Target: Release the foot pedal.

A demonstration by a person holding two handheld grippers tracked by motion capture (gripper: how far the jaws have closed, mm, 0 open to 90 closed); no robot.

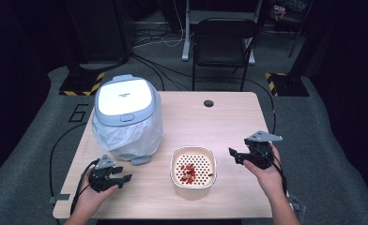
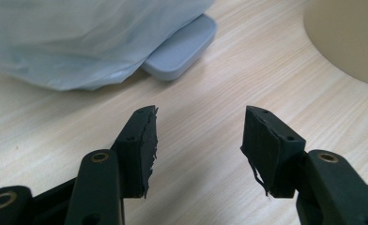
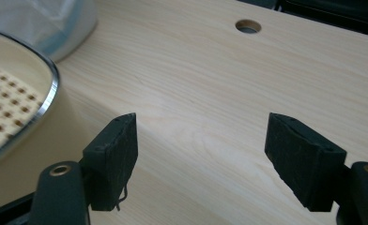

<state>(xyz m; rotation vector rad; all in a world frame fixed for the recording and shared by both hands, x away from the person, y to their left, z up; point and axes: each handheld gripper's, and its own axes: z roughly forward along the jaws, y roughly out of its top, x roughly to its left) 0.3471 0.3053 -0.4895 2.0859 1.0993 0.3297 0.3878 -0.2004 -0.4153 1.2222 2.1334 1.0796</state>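
Evidently both grippers flanked the cream strainer container [image 1: 193, 167], which sat at 6 o'clock on the table [image 1: 229, 117] holding red bits on its perforated tray. The left gripper [image 1: 121, 177] at 8 o'clock and the right gripper [image 1: 234, 154] at 4 o'clock both stood open and empty. That placing probably readied a 2-sided lift toward the bag-lined bin [image 1: 126, 117] at 10 o'clock.

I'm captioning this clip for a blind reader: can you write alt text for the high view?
A person holds the left gripper and right gripper, both open and empty, either side of a cream strainer bowl holding red bits on a wooden table. A lidded bin with a plastic liner stands behind the left gripper.
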